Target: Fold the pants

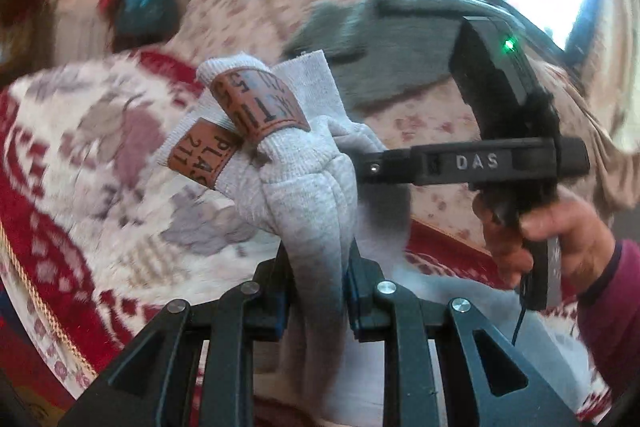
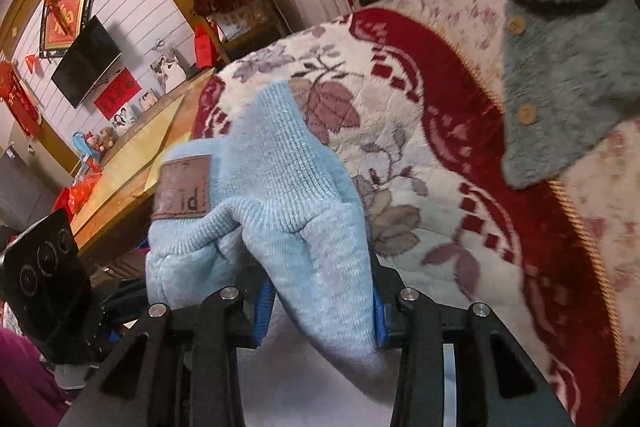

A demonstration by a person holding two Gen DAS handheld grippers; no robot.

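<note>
The pants [image 1: 296,179] are light grey knit with ribbed cuffs and brown leather labels [image 1: 256,103]. My left gripper [image 1: 316,267] is shut on a bunched part of them, and the cuffs stick up past the jaws. My right gripper [image 2: 320,291] is shut on another bunch of the same pants [image 2: 280,195], which look pale blue-grey in the right wrist view, with a brown label [image 2: 182,187]. The right gripper's black body [image 1: 500,163] shows in the left wrist view, held by a hand [image 1: 560,227]. Both hold the pants lifted over the bed.
A red and white floral blanket [image 2: 420,147] covers the bed [image 1: 80,155]. A grey fuzzy buttoned garment [image 2: 560,67] lies on it at the far side; it also shows in the left wrist view [image 1: 392,47]. A wooden table [image 2: 132,163] and a wall TV [image 2: 86,61] stand to the left.
</note>
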